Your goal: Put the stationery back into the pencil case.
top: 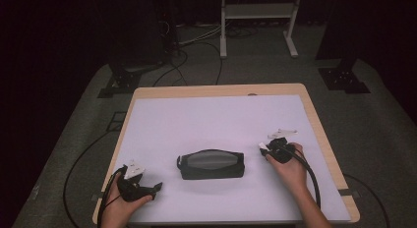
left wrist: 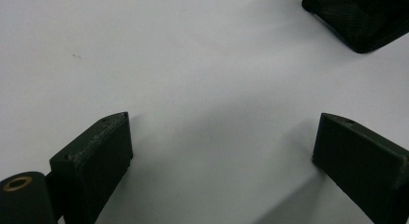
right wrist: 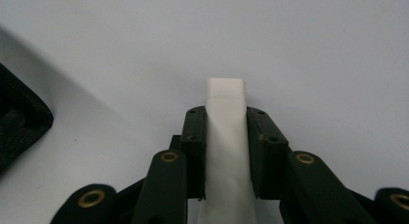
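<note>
A black zipped pouch (top: 210,164) lies near the middle of the white mat (top: 206,115), between my two grippers. Its corner shows at the top right of the left gripper view (left wrist: 359,16) and at the left edge of the right gripper view (right wrist: 19,122). My right gripper (top: 267,149) (right wrist: 225,110), right of the pouch, is shut on a slim white block (right wrist: 225,89), whose end sticks out past the pads just above the mat. My left gripper (top: 156,188) (left wrist: 222,137) rests low at the front left, jaws wide open over bare mat, nothing between them.
The mat covers a wooden table (top: 319,129) whose edge shows at the right and back. Cables trail from both grippers off the front edge. Beyond the table, on the dark floor, stand a white frame (top: 258,21) and black stand bases (top: 344,78).
</note>
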`<action>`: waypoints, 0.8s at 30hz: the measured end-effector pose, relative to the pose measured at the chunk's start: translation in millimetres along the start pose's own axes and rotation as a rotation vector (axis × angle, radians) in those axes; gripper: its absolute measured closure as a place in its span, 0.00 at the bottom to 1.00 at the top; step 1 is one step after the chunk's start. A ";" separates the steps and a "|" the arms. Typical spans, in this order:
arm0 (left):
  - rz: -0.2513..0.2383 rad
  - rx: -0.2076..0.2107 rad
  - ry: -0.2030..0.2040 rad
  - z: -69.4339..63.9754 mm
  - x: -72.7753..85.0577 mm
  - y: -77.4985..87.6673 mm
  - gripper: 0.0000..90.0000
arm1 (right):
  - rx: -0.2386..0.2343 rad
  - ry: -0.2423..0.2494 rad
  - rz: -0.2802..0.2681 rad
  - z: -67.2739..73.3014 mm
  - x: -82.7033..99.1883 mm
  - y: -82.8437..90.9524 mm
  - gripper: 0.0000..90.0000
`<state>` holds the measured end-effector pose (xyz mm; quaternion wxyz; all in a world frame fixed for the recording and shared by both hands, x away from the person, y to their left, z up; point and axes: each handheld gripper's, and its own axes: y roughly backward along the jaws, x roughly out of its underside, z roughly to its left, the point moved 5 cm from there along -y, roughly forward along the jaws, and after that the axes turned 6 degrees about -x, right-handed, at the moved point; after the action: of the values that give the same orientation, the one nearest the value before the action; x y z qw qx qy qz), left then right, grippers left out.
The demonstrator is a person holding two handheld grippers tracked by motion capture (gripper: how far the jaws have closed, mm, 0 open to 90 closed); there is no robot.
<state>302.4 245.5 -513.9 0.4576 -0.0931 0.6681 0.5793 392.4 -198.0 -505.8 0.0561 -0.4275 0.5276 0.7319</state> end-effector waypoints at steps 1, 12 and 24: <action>0.000 0.000 0.000 0.0 0.0 0.0 0.06 | -0.007 0.000 -0.001 -0.5 0.0 0.3 0.78; 0.000 0.000 0.000 0.1 0.0 0.0 0.06 | -0.026 -0.003 -0.027 -1.8 -2.6 7.9 0.78; 0.000 0.000 0.000 0.1 0.0 0.0 0.06 | -0.080 -0.017 -0.051 0.6 -5.6 17.6 0.78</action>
<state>302.4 245.6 -514.0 0.4575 -0.0930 0.6682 0.5793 386.1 -203.2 -489.2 0.0620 -0.4364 0.4864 0.7544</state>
